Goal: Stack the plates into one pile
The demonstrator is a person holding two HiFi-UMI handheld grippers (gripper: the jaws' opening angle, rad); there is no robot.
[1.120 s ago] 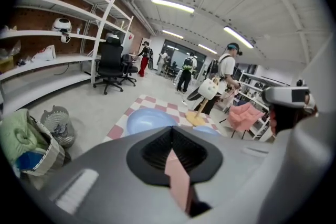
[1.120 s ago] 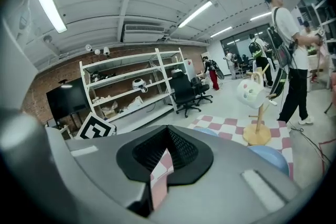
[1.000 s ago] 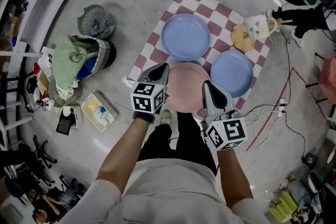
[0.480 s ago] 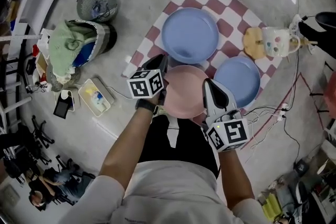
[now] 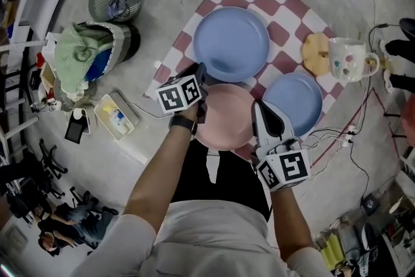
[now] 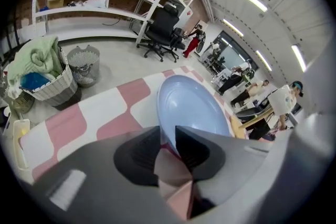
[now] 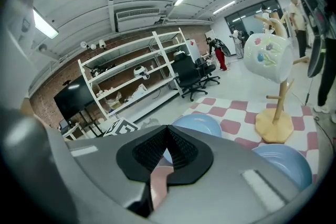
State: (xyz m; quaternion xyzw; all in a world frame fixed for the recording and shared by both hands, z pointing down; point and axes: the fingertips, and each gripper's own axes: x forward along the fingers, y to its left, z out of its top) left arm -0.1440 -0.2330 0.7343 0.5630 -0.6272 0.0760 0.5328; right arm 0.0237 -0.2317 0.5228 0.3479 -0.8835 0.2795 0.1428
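- Checked cloth (image 5: 285, 6) on the floor: it carries all three plates, and none of them rests on another, so by my reading no part of the pile has been built.
- Large blue plate (image 5: 231, 43): lies flat in the middle of the cloth towards its left edge. Being the widest, it looks the likeliest base for the pile.
- Small blue plate (image 5: 293, 102): lies flat by the cloth's near right edge, just beside the pink plate and apart from the large one.
- Pink plate (image 5: 225, 115): sits at the cloth's near edge, its far rim close to the large blue plate, and is gripped on two opposite sides. Whether it is lifted clear of the cloth cannot be told.
- Left gripper (image 5: 200, 91): jaws closed narrowly on the pink plate's left rim, with pink showing between them in the left gripper view.
- Right gripper (image 5: 258, 115): jaws pinched together on the pink plate's right rim.
- Mug stand (image 5: 318, 52): stands at the cloth's right corner with a mug hung on it and takes no part in the stacking.
- Remaining, as judged: set the pink plate onto a blue one, then bring the third plate onto that pile.
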